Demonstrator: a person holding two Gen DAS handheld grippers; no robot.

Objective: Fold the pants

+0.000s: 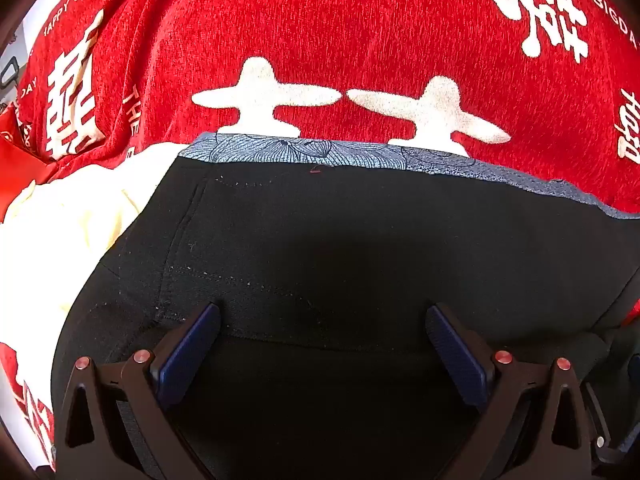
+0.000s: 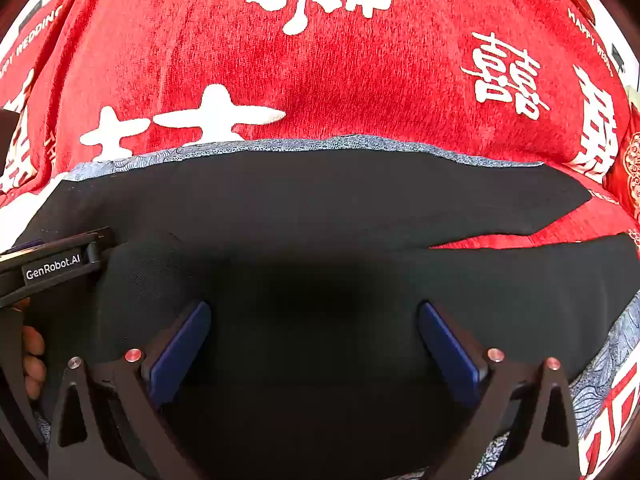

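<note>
Black pants [image 1: 340,232] lie spread over a red cover with white lettering [image 1: 320,20]. My left gripper [image 1: 322,312] hovers just above the pants near a stitched pocket seam, jaws wide open, nothing between its blue pads [image 1: 188,356]. In the right wrist view the same black pants [image 2: 320,200] fill the lower half, with a leg edge splitting off at the right. My right gripper [image 2: 314,308] is open over the dark cloth, its blue pads [image 2: 448,352] far apart. The left gripper's body [image 2: 56,268] shows at the left edge, held by a hand [image 2: 34,356].
A blue-grey patterned cloth [image 1: 304,150] pokes out under the far edge of the pants, and again at the lower right [image 2: 600,364]. A cream garment [image 1: 68,220] lies left of the pants. The red cover [image 2: 340,80] stretches beyond.
</note>
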